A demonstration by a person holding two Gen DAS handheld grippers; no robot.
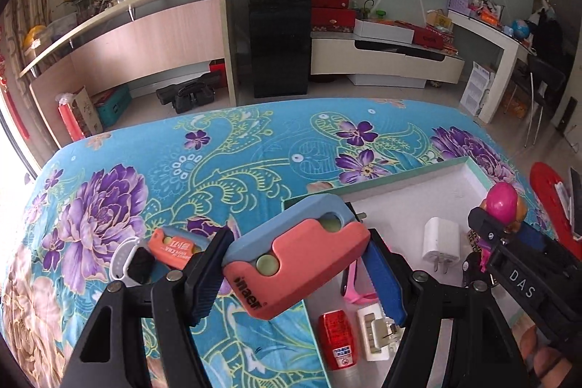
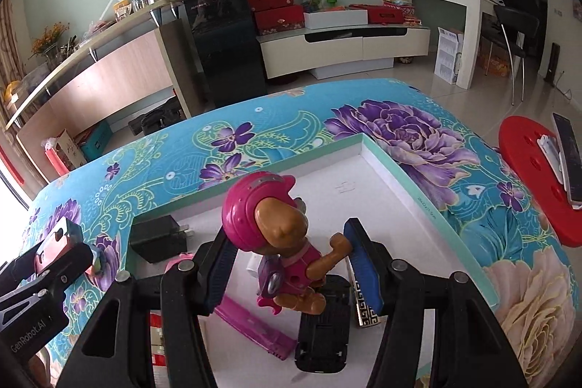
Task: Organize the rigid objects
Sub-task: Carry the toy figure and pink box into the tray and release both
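My left gripper (image 1: 296, 273) is shut on a pink-and-blue plastic case (image 1: 298, 253), held above the left edge of the shallow white box (image 1: 469, 177). My right gripper (image 2: 291, 264) is shut on a pink-helmeted toy dog figure (image 2: 276, 239), held over the white box (image 2: 385, 166); the figure also shows in the left wrist view (image 1: 503, 202). In the box lie a white charger (image 1: 442, 244), a red-capped tube (image 1: 336, 333), a cream plug (image 1: 374, 333), a black adapter (image 2: 156, 239), a pink comb (image 2: 254, 326) and a black toy car (image 2: 322, 337).
A smaller orange case (image 1: 174, 248) and a white-and-black object (image 1: 131, 260) lie on the floral blue cloth (image 1: 163, 170) left of the box. A red stool (image 2: 534, 170) with a phone stands to the right. Shelves, a black cabinet and a TV line the far wall.
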